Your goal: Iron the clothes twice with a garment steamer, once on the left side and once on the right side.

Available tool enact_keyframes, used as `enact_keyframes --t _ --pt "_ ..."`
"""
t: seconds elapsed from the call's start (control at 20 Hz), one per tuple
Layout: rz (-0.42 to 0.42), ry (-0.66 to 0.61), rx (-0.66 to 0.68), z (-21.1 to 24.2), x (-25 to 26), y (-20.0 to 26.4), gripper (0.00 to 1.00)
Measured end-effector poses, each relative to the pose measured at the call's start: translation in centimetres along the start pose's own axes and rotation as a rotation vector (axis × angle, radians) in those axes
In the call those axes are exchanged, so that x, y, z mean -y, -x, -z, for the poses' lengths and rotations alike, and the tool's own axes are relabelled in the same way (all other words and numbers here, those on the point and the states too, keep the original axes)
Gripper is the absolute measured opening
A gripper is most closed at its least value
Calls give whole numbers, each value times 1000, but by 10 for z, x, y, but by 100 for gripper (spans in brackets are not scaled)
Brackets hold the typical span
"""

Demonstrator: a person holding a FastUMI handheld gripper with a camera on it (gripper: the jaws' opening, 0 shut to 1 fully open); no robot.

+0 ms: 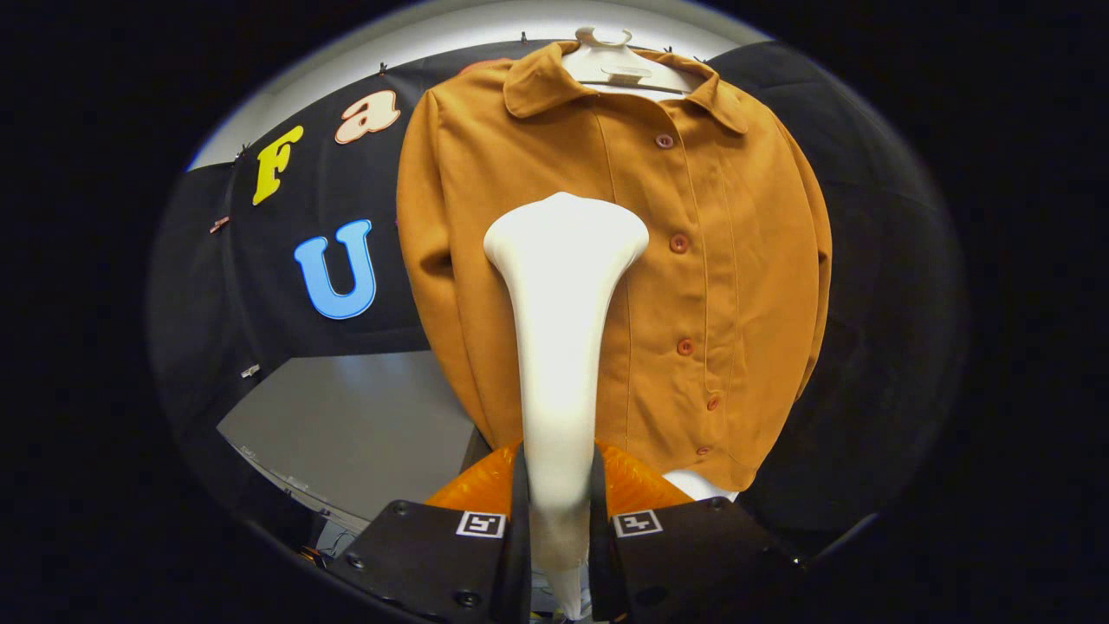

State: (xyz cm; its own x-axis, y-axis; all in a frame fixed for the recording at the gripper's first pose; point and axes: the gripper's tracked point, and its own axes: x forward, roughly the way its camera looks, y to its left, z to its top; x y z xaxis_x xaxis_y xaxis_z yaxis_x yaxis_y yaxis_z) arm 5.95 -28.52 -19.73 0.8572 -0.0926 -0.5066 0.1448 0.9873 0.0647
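Note:
A brown button-up jacket [736,286] hangs on a white hanger [619,69] against the black booth wall, straight ahead of me. My gripper [559,494] is shut on the handle of a white garment steamer [559,347]. The steamer stands upright between the fingers, and its wide head [565,234] rests over the jacket's left front panel, left of the button row [680,244]. Whether the head touches the cloth I cannot tell. The jacket's hem hangs just beyond the fingers.
A grey panel [364,425] lies below the black cloth wall [286,347], left of the jacket. A white shape [697,484] peeks out under the jacket's hem. More black cloth [875,329] hangs right of the jacket.

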Motion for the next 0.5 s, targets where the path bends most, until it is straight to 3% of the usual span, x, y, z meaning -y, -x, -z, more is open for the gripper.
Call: enact_keyframes --t 0.5 --pt "-7 -51 -183 77 18 -23 30"
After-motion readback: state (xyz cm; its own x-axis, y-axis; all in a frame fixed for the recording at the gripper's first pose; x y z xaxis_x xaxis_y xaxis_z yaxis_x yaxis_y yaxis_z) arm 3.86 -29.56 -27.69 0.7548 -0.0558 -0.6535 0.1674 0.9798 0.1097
